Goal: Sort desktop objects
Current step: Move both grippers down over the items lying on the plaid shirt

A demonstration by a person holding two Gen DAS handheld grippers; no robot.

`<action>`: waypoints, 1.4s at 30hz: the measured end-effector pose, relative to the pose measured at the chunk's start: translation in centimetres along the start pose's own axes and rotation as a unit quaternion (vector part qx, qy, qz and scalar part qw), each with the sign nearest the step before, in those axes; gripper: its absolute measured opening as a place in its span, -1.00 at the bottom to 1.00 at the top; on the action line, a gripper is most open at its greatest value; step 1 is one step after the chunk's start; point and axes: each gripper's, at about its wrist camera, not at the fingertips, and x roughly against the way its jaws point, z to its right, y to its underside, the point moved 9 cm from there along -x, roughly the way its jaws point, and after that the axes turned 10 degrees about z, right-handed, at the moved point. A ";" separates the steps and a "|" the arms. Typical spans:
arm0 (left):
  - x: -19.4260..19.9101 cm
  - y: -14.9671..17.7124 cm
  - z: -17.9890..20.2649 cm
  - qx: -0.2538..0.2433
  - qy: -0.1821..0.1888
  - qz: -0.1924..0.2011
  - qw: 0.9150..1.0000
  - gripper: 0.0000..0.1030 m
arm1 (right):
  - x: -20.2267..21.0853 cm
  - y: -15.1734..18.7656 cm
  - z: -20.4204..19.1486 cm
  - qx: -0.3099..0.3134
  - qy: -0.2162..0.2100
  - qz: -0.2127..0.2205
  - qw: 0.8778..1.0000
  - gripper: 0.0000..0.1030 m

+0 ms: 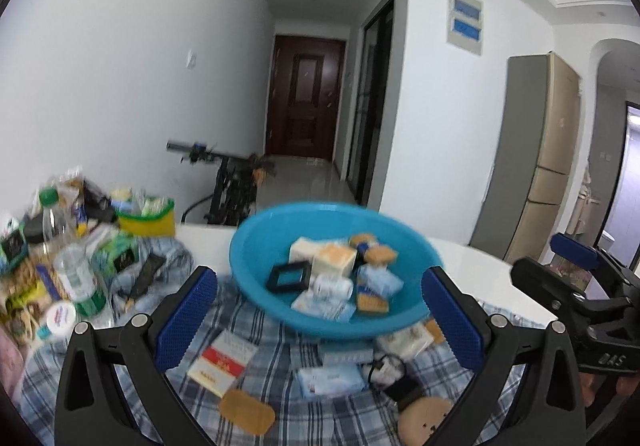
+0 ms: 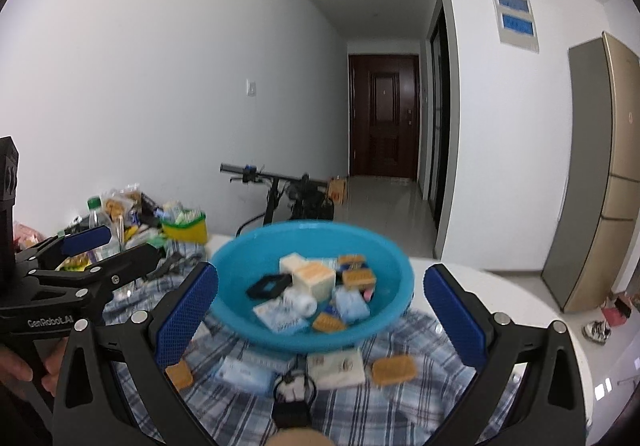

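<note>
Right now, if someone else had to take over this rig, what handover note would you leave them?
Left gripper: open, empty, raised over the checked cloth.
Right gripper: open, empty, beside it.
Round blue plastic basin: near the table's middle, already holding small packets, a pale box and a black square frame.
Left to sort, in front of the basin: red-and-white card pack, tan biscuit-like pieces, light blue tissue packet, white packet, black cable bundle.
The heap with the clear plastic bottle on the left looks untouched.
</note>
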 end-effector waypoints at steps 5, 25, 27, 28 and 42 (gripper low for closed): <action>-1.4 3.9 -0.6 0.017 0.004 -0.050 0.999 1.00 | -0.5 3.7 0.0 -0.011 -0.014 -0.047 0.999 0.99; -2.8 14.5 -2.3 0.008 -0.004 -0.179 0.984 1.00 | -1.6 14.2 -0.4 -0.062 -0.027 -0.172 0.983 0.99; -2.6 15.0 -2.4 0.015 -0.004 -0.183 0.983 1.00 | -1.6 15.4 -0.7 -0.061 -0.027 -0.186 0.980 0.99; -2.5 15.3 -2.6 0.020 -0.004 -0.186 0.982 1.00 | -1.6 15.8 -0.7 -0.061 -0.027 -0.191 0.979 0.99; -2.8 17.6 -2.4 0.021 0.000 -0.210 0.978 1.00 | -1.8 19.9 -0.2 -0.065 -0.005 -0.243 0.968 0.99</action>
